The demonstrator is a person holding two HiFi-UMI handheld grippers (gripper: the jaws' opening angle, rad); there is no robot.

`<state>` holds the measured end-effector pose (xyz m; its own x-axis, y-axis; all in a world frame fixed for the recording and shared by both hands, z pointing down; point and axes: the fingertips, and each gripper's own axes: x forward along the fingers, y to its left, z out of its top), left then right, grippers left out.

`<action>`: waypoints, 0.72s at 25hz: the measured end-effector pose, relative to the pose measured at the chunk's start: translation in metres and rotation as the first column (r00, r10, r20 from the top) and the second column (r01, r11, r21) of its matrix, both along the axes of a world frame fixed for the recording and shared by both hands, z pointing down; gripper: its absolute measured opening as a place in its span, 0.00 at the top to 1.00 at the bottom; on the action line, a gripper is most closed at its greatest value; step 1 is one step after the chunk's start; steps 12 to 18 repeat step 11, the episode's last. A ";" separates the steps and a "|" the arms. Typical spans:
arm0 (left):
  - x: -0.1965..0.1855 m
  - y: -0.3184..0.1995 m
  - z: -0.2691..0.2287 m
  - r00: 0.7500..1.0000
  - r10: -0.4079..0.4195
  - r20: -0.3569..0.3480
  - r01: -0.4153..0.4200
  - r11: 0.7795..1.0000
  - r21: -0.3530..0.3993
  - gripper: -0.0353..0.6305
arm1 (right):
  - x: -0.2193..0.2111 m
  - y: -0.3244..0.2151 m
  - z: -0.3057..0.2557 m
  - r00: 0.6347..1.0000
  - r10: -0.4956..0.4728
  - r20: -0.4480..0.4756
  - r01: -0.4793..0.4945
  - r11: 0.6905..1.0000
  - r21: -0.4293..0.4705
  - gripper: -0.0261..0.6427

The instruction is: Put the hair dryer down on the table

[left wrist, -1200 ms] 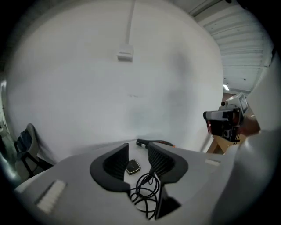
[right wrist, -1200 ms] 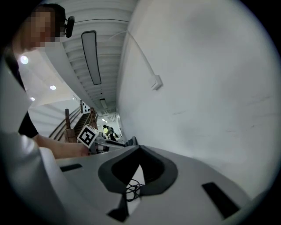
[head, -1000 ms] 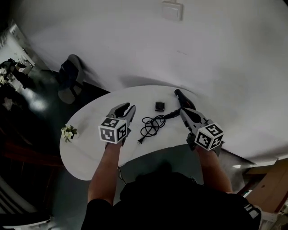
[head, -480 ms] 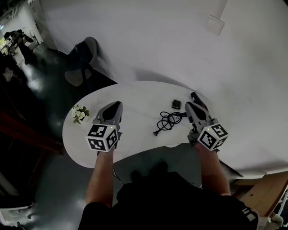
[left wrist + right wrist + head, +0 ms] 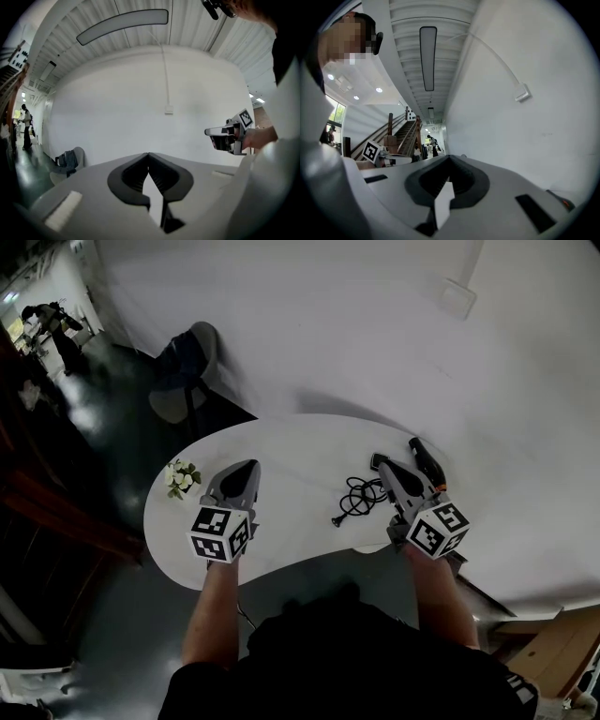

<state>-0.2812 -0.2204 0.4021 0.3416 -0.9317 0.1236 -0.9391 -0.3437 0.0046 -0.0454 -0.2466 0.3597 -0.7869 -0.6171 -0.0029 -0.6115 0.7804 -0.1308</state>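
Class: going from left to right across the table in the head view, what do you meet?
flowers → left gripper → cord → hair dryer

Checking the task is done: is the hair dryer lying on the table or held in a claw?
Lying on the table. The hair dryer rests flat beyond the right claw, which is shut and empty.
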 end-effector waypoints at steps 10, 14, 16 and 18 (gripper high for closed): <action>0.021 -0.021 -0.022 0.999 0.003 -0.038 -0.002 1.000 0.021 0.93 | 0.020 -0.023 -0.005 0.999 -0.029 0.016 0.029 1.000 0.007 0.95; 0.021 -0.022 -0.022 0.999 -0.011 -0.036 0.012 1.000 0.020 0.93 | 0.022 -0.025 -0.005 0.999 -0.031 0.017 0.030 1.000 0.008 0.95; 0.021 -0.022 -0.022 0.999 -0.011 -0.036 0.012 1.000 0.020 0.93 | 0.022 -0.025 -0.005 0.999 -0.031 0.017 0.030 1.000 0.008 0.95; 0.021 -0.022 -0.022 0.999 -0.011 -0.036 0.012 1.000 0.020 0.93 | 0.022 -0.025 -0.005 0.999 -0.031 0.017 0.030 1.000 0.008 0.95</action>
